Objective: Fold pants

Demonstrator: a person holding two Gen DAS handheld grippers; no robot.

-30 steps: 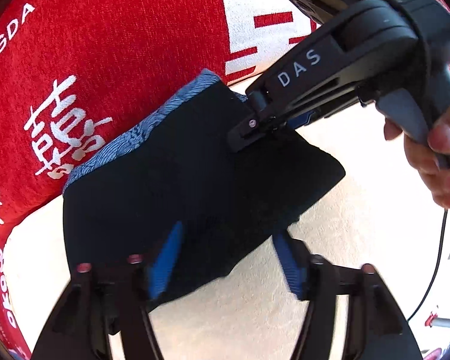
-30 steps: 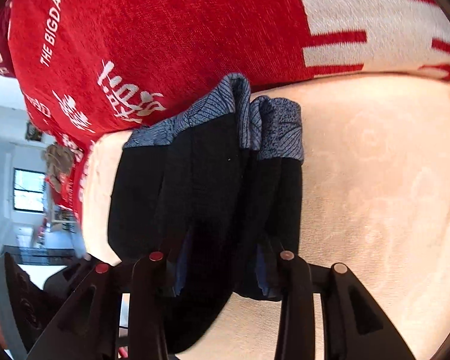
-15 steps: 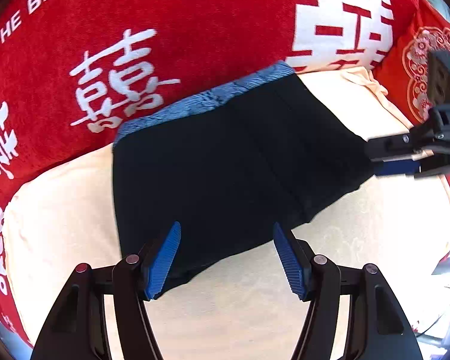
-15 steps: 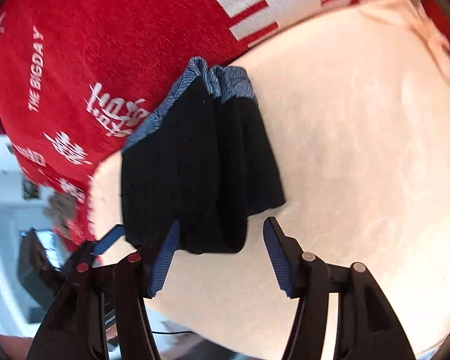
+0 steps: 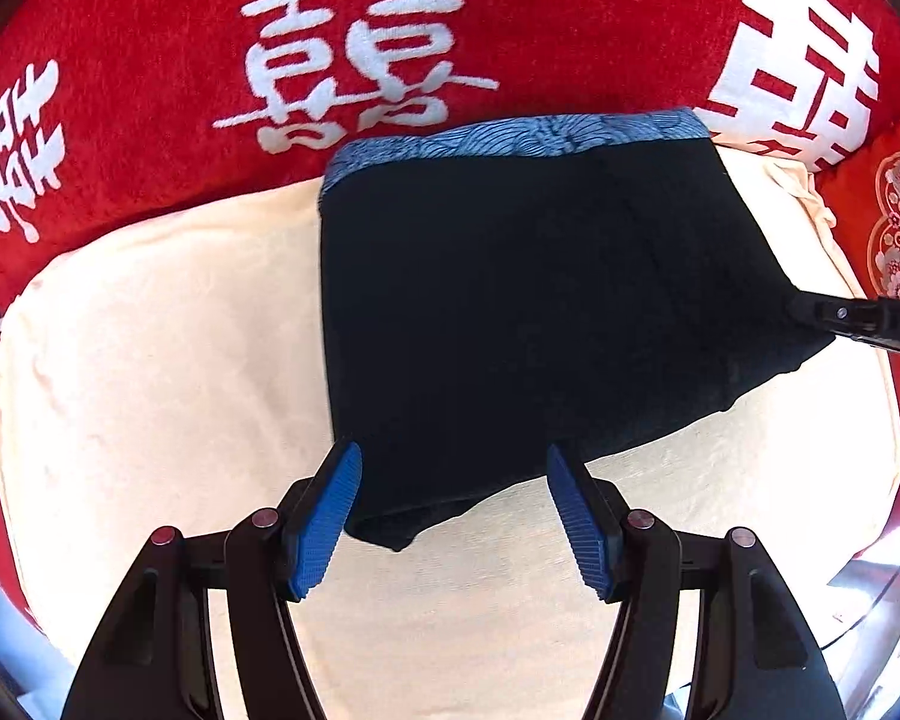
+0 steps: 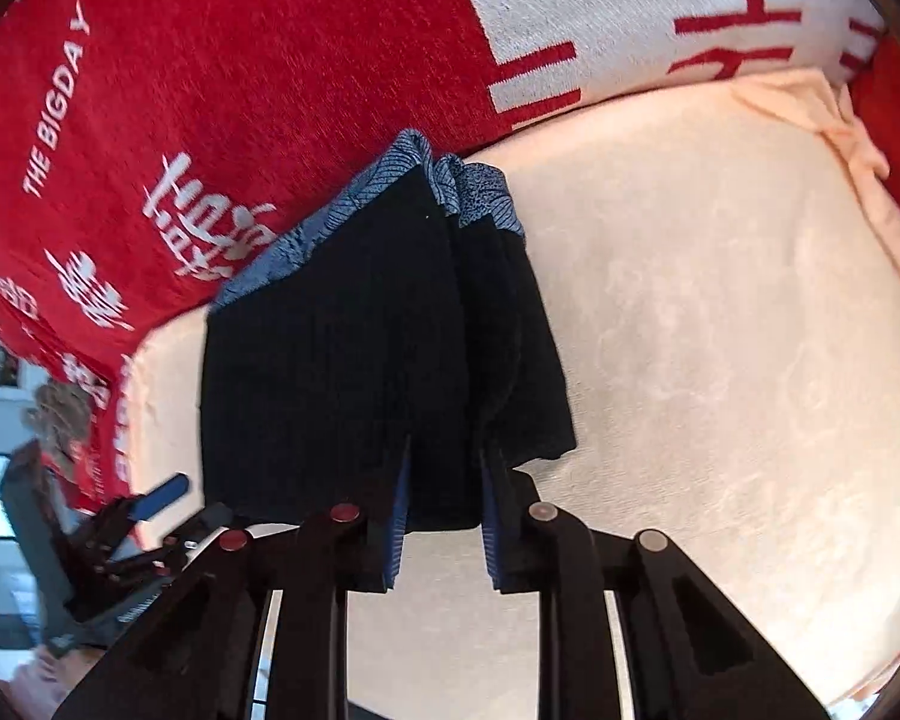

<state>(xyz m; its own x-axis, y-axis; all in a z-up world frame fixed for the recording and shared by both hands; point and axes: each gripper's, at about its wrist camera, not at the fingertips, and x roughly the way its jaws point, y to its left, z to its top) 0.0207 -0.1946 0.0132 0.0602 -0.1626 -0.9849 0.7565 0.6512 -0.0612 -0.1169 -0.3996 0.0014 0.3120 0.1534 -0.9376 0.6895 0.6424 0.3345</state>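
Note:
The folded black pants [image 5: 534,324] with a blue patterned waistband [image 5: 522,135] lie on a cream cushion [image 5: 150,372]. My left gripper [image 5: 453,507] is open, its blue pads either side of the pants' near edge, just above it. My right gripper [image 6: 444,510] has closed in on the pants' [image 6: 378,348] near edge, with black cloth between its pads. Its tip shows at the right in the left wrist view [image 5: 852,321], at the pants' right corner.
A red blanket with white characters [image 5: 360,42] covers the backrest behind the cushion. A red patterned pillow [image 5: 894,222] sits at the right. The left gripper [image 6: 150,498] shows at the lower left in the right wrist view. Cream cushion [image 6: 720,330] extends to the right.
My left gripper pulled back from the pants and stayed open. My right gripper opened half a second ago, then closed again on the pants' edge.

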